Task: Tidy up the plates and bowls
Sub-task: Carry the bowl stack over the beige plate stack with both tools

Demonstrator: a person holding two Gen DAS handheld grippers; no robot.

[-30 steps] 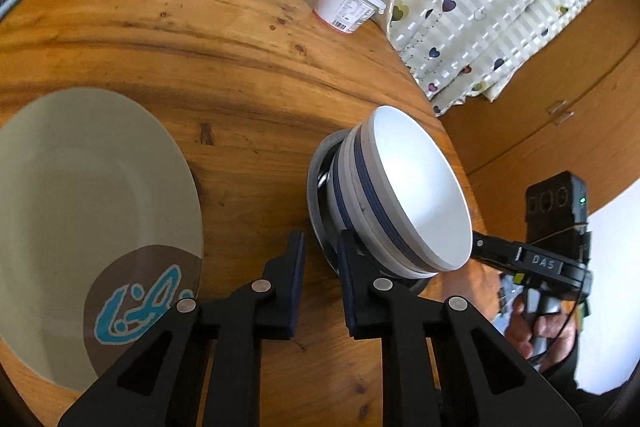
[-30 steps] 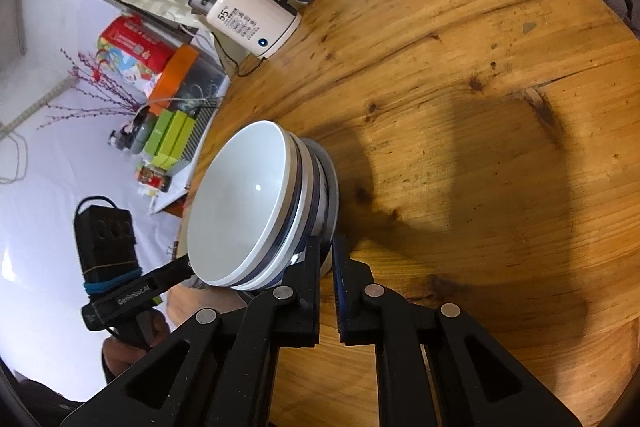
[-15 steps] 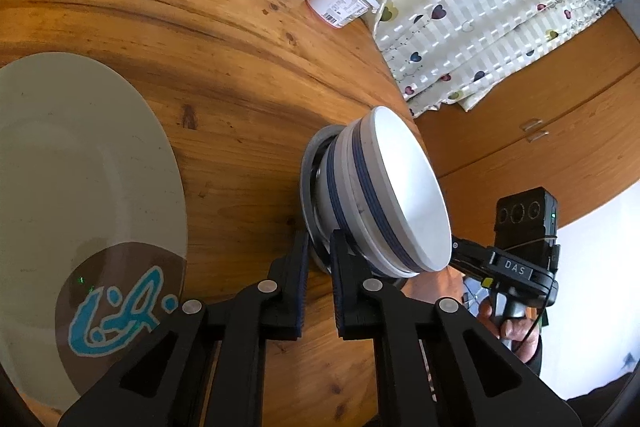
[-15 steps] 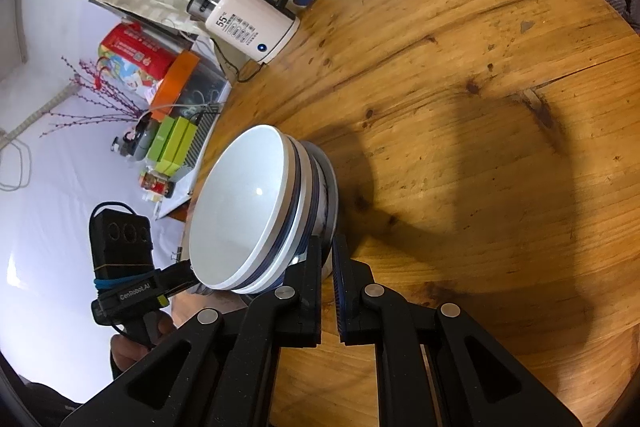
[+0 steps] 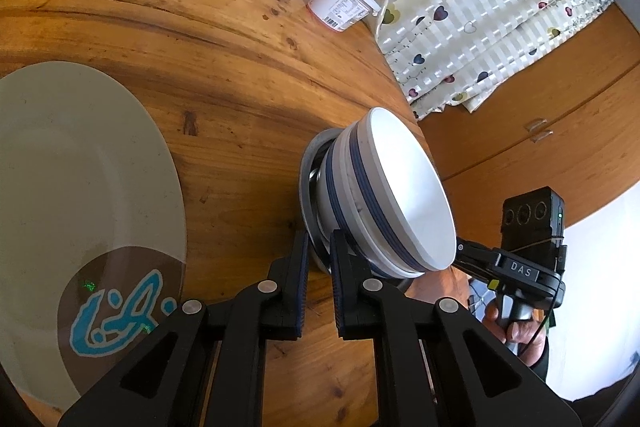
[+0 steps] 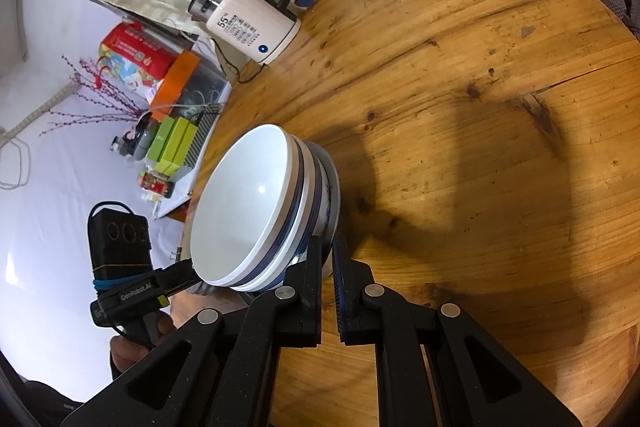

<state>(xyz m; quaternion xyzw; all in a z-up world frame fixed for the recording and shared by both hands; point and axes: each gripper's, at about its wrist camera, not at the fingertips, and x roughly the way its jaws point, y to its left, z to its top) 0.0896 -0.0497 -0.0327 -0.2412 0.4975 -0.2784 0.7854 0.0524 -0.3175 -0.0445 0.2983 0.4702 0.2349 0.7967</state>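
Both jaws are narrow, each clamped on the rim of the small plate (image 5: 310, 183) under the stacked bowls (image 5: 394, 195): the left gripper (image 5: 319, 267) from one side, the right gripper (image 6: 327, 265) from the opposite. The stack sits near the table (image 6: 460, 115) edge, mouths facing up. A large plate (image 5: 80, 195) lies flat, well apart to the left.

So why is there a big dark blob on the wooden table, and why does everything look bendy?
Right wrist view: the blob is a shadow on the round wooden table, beside the stacked white blue-striped bowls; a small glare dot shines inside the top bowl. Left wrist view: the fisheye lens curves the table edge and stretches the big pale plate.
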